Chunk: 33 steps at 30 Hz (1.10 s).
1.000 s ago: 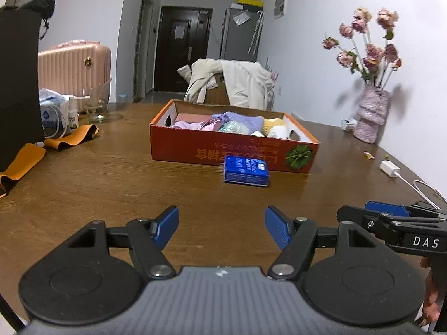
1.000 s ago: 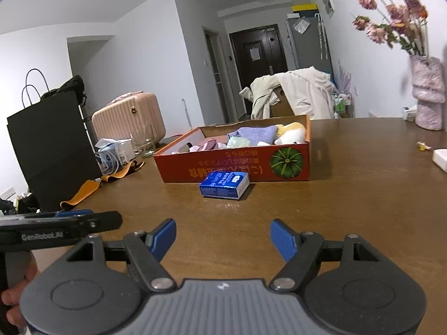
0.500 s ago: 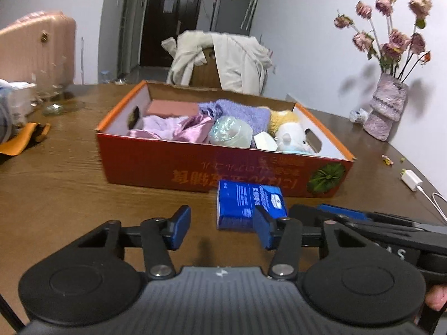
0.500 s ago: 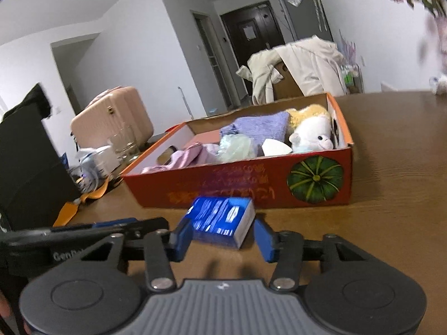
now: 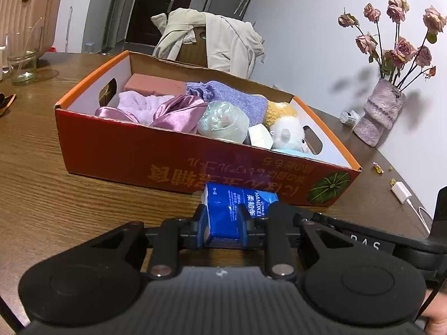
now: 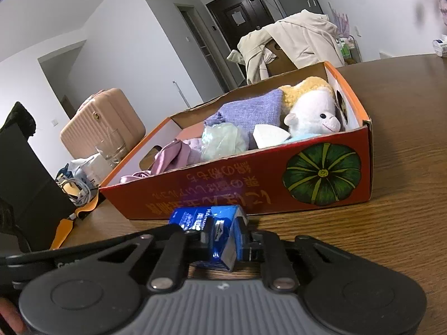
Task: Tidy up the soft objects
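A blue tissue pack lies on the wooden table, just in front of the red cardboard box. My left gripper has its jaws closing on the pack's left part, pads pressing its sides. In the right wrist view the right gripper is closing on the same tissue pack at its other end, squeezing it narrow. The box holds purple cloths, a clear wrapped bundle, a lilac pouch and a white plush toy.
A vase of dried roses stands at the right by the wall, with a white charger near the table's edge. A glass is at far left. A black bag, a pink suitcase and a jacket-draped chair surround the table.
Both grippers moved forward to the tissue pack and their jaws narrowed from wide open to pressing on it. The box now looms much closer.
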Each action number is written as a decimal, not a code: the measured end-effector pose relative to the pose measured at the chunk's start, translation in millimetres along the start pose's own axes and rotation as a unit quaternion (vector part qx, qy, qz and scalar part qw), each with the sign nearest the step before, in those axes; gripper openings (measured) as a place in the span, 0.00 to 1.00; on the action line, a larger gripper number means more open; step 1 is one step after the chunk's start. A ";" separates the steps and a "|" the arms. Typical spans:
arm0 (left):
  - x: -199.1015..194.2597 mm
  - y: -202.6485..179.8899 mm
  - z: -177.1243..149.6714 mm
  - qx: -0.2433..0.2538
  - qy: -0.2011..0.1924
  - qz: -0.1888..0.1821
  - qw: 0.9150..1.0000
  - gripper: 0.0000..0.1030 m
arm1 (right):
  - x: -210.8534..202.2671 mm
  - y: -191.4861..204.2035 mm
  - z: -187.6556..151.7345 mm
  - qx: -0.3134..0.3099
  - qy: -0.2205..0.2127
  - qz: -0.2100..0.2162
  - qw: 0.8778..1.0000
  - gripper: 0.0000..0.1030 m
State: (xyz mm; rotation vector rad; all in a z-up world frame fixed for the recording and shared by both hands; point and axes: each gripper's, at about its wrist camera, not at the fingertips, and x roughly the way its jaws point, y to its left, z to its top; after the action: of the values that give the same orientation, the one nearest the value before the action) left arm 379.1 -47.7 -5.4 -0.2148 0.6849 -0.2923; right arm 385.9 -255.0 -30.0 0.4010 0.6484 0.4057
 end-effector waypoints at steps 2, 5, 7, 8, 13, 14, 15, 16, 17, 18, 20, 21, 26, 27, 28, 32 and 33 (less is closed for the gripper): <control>-8.3 -4.0 -1.9 0.001 0.000 0.000 1.000 0.22 | -6.0 3.0 -0.7 -0.002 0.001 -0.002 1.000 0.11; -33.0 -15.4 -8.6 0.009 -0.013 -0.004 1.000 0.22 | -25.6 14.1 -5.4 -0.021 -0.011 -0.008 1.000 0.11; -49.5 -22.7 -13.8 0.014 -0.020 -0.004 1.000 0.22 | -42.3 20.9 -9.4 -0.026 -0.018 -0.005 0.999 0.11; -58.7 -26.1 -17.0 0.015 -0.023 -0.005 1.000 0.22 | -51.9 24.4 -11.8 -0.029 -0.023 -0.003 0.999 0.11; -104.8 -45.7 -34.0 0.022 -0.046 -0.015 0.999 0.22 | -103.4 43.0 -23.7 -0.045 -0.048 0.002 0.998 0.11; -113.9 -50.4 -37.7 0.026 -0.051 -0.018 0.998 0.22 | -114.4 46.2 -26.0 -0.047 -0.055 0.002 0.997 0.11; -123.7 -55.4 -41.6 0.029 -0.058 -0.020 0.998 0.22 | -124.6 49.0 -28.3 -0.048 -0.061 0.002 0.997 0.11; -131.5 -59.7 -45.2 0.032 -0.063 -0.022 0.997 0.22 | -134.4 51.6 -31.3 -0.050 -0.067 0.002 0.997 0.11; -138.9 -64.0 -48.6 0.035 -0.068 -0.024 0.997 0.22 | -145.1 54.6 -34.9 -0.053 -0.073 0.001 0.996 0.11; -145.4 -68.2 -52.0 0.037 -0.072 -0.025 0.996 0.22 | -153.2 56.4 -37.3 -0.056 -0.077 0.000 0.995 0.11; -157.5 -75.1 -58.7 0.042 -0.079 -0.027 0.996 0.22 | -171.6 60.6 -44.3 -0.060 -0.087 -0.001 0.994 0.11; -163.4 -78.1 -62.1 0.043 -0.083 -0.029 0.995 0.22 | -178.0 62.6 -47.4 -0.061 -0.090 -0.002 0.994 0.11; -188.7 -90.5 -79.8 0.052 -0.103 -0.034 0.993 0.22 | -209.9 73.1 -63.2 -0.076 -0.110 -0.006 0.991 0.11; -191.8 -92.4 -81.4 0.053 -0.105 -0.034 0.993 0.22 | -214.4 75.0 -66.1 -0.078 -0.113 -0.006 0.990 0.11; -195.1 -93.9 -83.4 0.055 -0.108 -0.034 0.992 0.22 | -218.7 76.1 -68.2 -0.079 -0.116 -0.006 0.990 0.11; -206.9 -101.0 -90.1 0.062 -0.117 -0.036 0.991 0.22 | -233.1 78.3 -76.2 -0.080 -0.127 -0.003 0.989 0.11; -209.2 -102.4 -91.4 0.064 -0.118 -0.036 0.990 0.22 | -236.3 79.0 -77.8 -0.081 -0.130 -0.002 0.988 0.11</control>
State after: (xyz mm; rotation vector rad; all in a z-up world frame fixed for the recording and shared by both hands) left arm 145.9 -82.9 78.3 -0.1489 0.4226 -0.3712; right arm 145.7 -283.5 68.0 0.2917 0.3604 0.3908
